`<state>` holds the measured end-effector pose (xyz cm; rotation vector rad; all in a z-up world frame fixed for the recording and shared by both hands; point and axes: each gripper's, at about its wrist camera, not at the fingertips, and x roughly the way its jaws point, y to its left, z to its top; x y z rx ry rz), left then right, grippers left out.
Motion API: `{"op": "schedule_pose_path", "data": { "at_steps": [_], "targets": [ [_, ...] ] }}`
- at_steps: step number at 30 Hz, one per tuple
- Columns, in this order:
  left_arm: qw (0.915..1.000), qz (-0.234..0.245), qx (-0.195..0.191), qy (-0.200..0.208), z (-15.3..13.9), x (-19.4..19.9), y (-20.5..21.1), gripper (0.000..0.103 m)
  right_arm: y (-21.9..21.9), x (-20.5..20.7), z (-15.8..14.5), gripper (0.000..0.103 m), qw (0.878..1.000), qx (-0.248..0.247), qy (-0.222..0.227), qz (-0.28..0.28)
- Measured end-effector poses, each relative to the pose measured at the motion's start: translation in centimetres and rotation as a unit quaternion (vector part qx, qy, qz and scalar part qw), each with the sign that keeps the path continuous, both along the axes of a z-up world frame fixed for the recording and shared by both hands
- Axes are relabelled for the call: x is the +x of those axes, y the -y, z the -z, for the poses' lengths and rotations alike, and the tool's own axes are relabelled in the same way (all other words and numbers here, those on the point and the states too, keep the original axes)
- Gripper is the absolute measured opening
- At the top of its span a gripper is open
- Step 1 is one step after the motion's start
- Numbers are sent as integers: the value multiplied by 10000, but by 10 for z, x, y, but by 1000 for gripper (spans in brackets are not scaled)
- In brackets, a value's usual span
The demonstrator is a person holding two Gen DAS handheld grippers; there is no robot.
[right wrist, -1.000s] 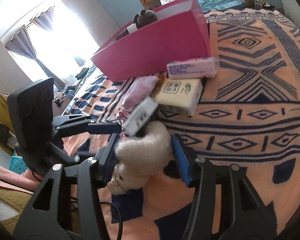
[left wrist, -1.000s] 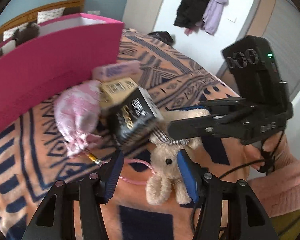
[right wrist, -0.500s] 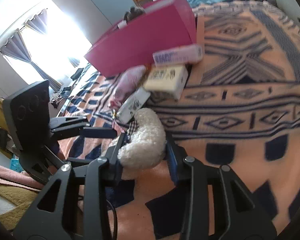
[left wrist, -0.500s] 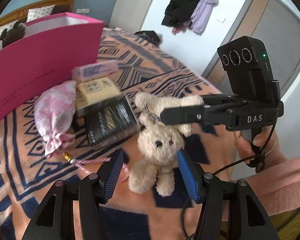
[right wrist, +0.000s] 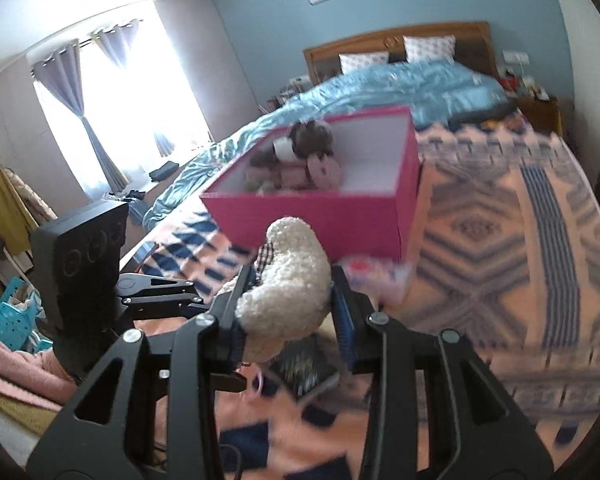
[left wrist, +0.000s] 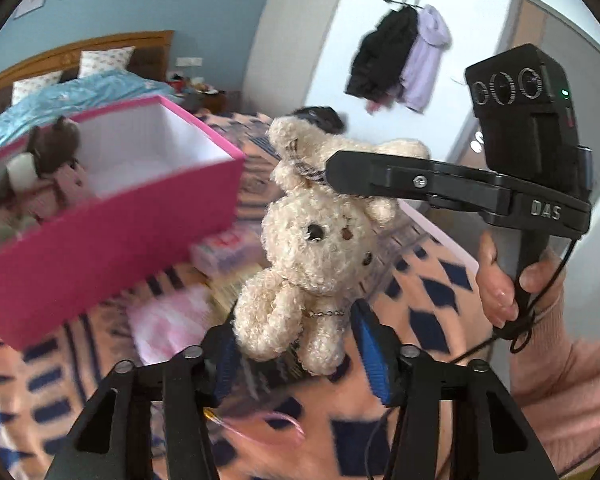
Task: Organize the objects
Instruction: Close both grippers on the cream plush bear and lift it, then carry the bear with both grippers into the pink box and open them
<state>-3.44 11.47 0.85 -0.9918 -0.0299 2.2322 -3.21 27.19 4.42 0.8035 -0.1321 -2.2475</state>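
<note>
My right gripper point(right wrist: 290, 312) is shut on the head of a cream plush rabbit point(left wrist: 316, 248), which hangs in the air above the bed; it also shows in the right wrist view point(right wrist: 290, 284). My left gripper point(left wrist: 296, 356) is open and empty just below the rabbit's feet. A pink box point(left wrist: 112, 232) with white inside stands on the patterned blanket, left of the rabbit; it also shows ahead in the right wrist view point(right wrist: 328, 216). It holds a brown plush toy point(left wrist: 56, 144) and other soft things at one end.
On the blanket point(right wrist: 500, 248) below lie a pink pouch point(left wrist: 172, 320), a pink tissue pack point(left wrist: 224, 248) and a dark box point(right wrist: 304, 368). A blue duvet point(right wrist: 400, 80) and headboard lie behind. Coats point(left wrist: 400, 56) hang on the wall.
My right gripper has lifted the rabbit off the blanket and raised it toward the pink box. My left gripper has risen too, so the box's inside now shows.
</note>
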Motion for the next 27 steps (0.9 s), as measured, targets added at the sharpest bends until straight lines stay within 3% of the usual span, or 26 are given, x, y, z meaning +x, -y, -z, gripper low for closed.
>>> {"op": "schedule_pose_path", "data": {
  "at_steps": [11, 17, 27],
  "targets": [
    [9951, -731, -466, -465, -52, -77, 15, 45, 33, -84, -47, 39, 9983, 37, -499, -304],
    [9915, -1023, -708, -373, -48, -121, 22, 45, 47, -130, -51, 39, 9985, 150, -443, -296],
    [9845, -1277, -1203, 26, -20, -192, 21, 45, 68, -197, -29, 39, 9978, 624, -120, -177]
  ]
}}
